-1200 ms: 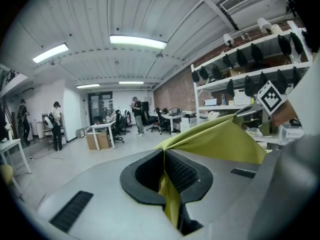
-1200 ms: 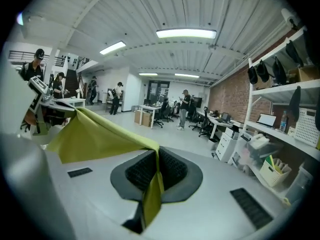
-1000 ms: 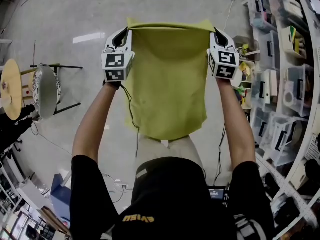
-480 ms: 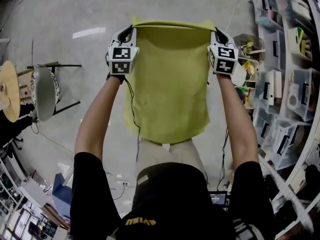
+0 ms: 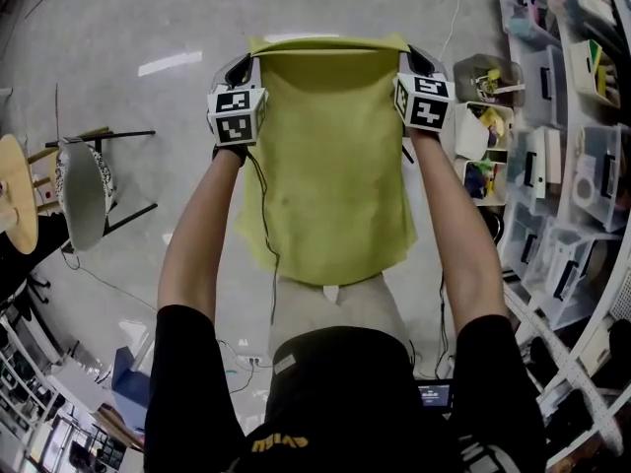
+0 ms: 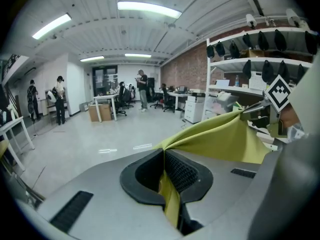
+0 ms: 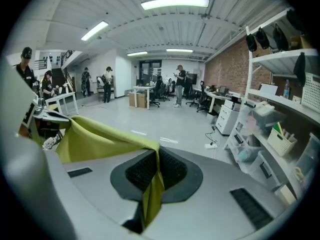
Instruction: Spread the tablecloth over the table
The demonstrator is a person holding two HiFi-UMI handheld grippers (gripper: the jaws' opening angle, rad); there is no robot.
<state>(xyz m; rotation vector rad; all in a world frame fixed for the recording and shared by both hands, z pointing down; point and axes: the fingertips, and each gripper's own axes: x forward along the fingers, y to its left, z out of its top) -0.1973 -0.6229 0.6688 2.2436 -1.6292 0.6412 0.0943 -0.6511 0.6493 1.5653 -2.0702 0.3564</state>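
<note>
A yellow-green tablecloth [image 5: 330, 156] hangs in the air in front of me, stretched by its two top corners. My left gripper [image 5: 248, 59] is shut on the left corner, and the cloth [image 6: 215, 136] runs out from between its black pads [image 6: 182, 171] toward the right. The right gripper [image 5: 409, 57] is shut on the other corner, with the cloth [image 7: 97, 136] pinched between the pads [image 7: 145, 171] and trailing left. The lower edge of the cloth hangs over a beige surface [image 5: 340, 308] close to my body. No tabletop shows clearly under it.
White shelves [image 5: 572, 136] with bins and boxes stand along the right. A dark-framed chair [image 5: 89, 180] and a round wooden table [image 5: 15, 190] are at the left. A cable [image 5: 449, 13] crosses the grey floor. Several people [image 6: 142, 86] stand by desks far off.
Both grippers have come down with the cloth still stretched between them; its hanging part has spread a little wider and its lower edge sits lower over the beige surface.
</note>
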